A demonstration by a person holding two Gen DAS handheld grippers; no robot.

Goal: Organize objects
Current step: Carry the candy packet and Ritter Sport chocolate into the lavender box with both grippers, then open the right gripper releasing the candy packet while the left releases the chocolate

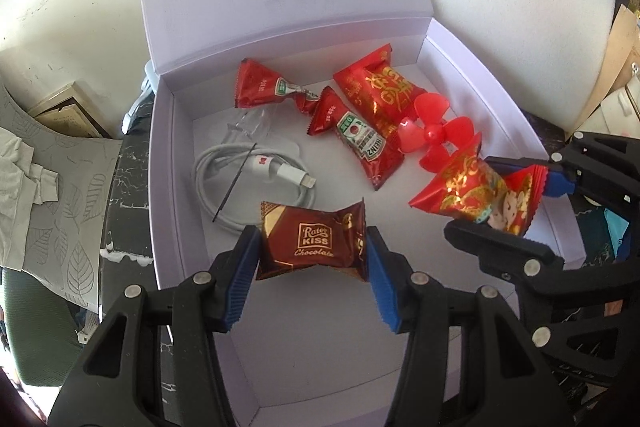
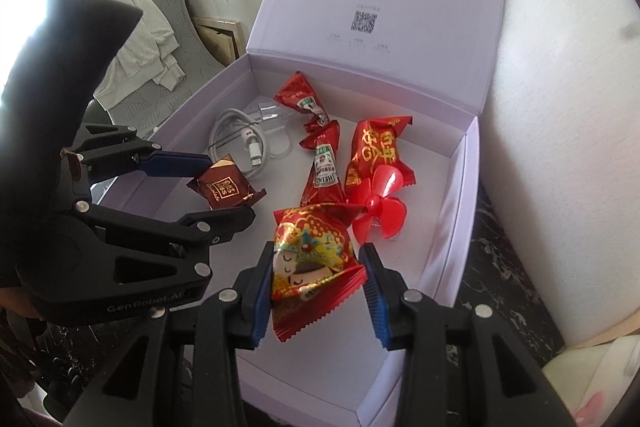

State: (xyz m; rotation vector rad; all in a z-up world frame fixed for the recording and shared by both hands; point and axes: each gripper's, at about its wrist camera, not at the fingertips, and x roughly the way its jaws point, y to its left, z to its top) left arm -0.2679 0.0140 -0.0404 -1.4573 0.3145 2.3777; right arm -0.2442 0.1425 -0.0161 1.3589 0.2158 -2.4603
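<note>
Clamped between blue pads, the left gripper (image 1: 312, 251) pinches a brown chocolate packet (image 1: 314, 241) over the near part of the open white box (image 1: 168, 163), with a coiled white cable (image 1: 248, 179), two ketchup sachets (image 1: 356, 143) and a red propeller (image 1: 434, 137) lying inside. From the right wrist, the right gripper (image 2: 316, 279) jaws squeeze a red-and-gold candy packet (image 2: 314, 259) above the box floor, just before the propeller (image 2: 376, 205), while the left gripper (image 2: 224, 187) holds its chocolate packet (image 2: 224, 187) nearby.

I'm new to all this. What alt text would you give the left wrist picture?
The left gripper holds a brown chocolate packet over an open white box, while the right gripper holds a red candy packet beside it. In the box lie ketchup sachets, a red propeller and a coiled white cable.
</note>
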